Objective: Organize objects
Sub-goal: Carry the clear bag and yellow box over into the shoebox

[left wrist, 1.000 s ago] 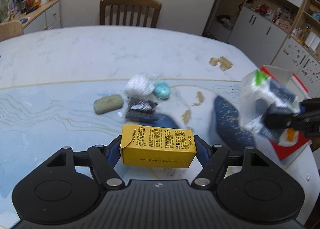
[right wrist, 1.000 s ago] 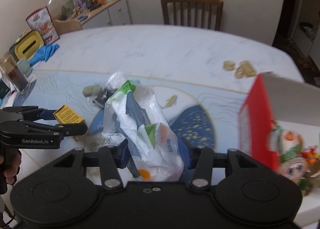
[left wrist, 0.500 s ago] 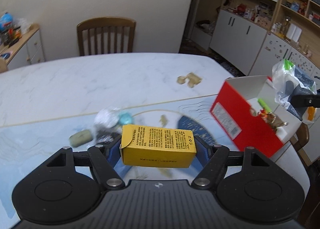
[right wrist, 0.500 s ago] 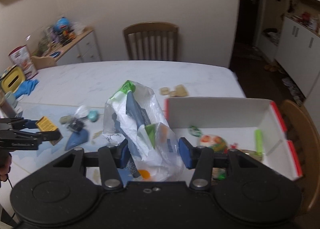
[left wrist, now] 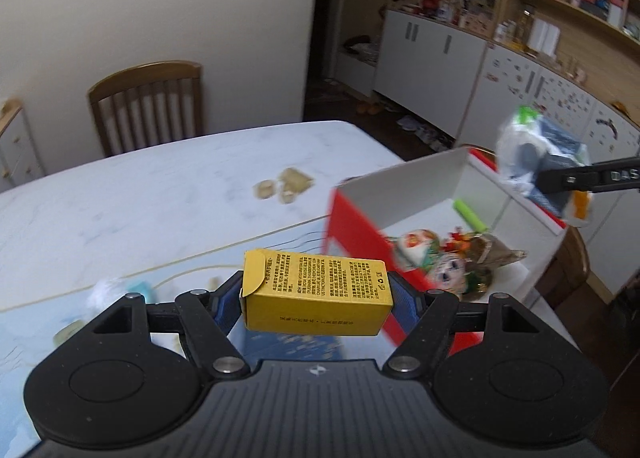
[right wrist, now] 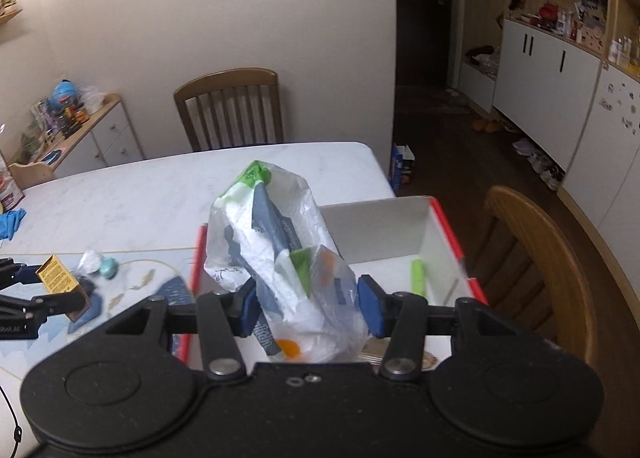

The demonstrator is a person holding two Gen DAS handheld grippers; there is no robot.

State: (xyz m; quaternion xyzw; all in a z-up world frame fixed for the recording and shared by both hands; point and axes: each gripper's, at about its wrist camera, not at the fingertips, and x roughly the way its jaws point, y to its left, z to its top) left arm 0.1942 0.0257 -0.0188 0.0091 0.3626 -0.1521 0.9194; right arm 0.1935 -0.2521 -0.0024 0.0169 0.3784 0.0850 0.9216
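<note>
Left gripper (left wrist: 316, 294): blue fingers (left wrist: 226, 300) set fairly wide and clamped on both short ends of the yellow carton (left wrist: 316, 292); carton lies crosswise, printed face up, clear of the counter (left wrist: 160, 198).
Right gripper (right wrist: 306, 300): fingers (right wrist: 368, 304) at a moderate gap, pressed against both sides of the plastic bag (right wrist: 280, 254); bag stands upright between them, crumpled, translucent white with green, grey and orange print.
Plastic bag position: held above the red storage box (right wrist: 444, 226), over its near left part in the right wrist view.
Yellow carton position: over the counter, box at 2 o'clock from it in the left wrist view.
Red storage box: open top, white inside, red outer walls; at the counter's right edge.
Box contents: green stick (right wrist: 417, 276), colourful wrapped items (left wrist: 436, 258).
Counter items: white wad (right wrist: 90, 260), teal ball (right wrist: 108, 268), at 10 o'clock from the right gripper.
Biscuits (left wrist: 286, 184): on the counter at 12 o'clock from the carton, well apart.
Chairs: wooden chair (right wrist: 232, 110) at the far side; second chair (right wrist: 536, 258) just right of the box.
</note>
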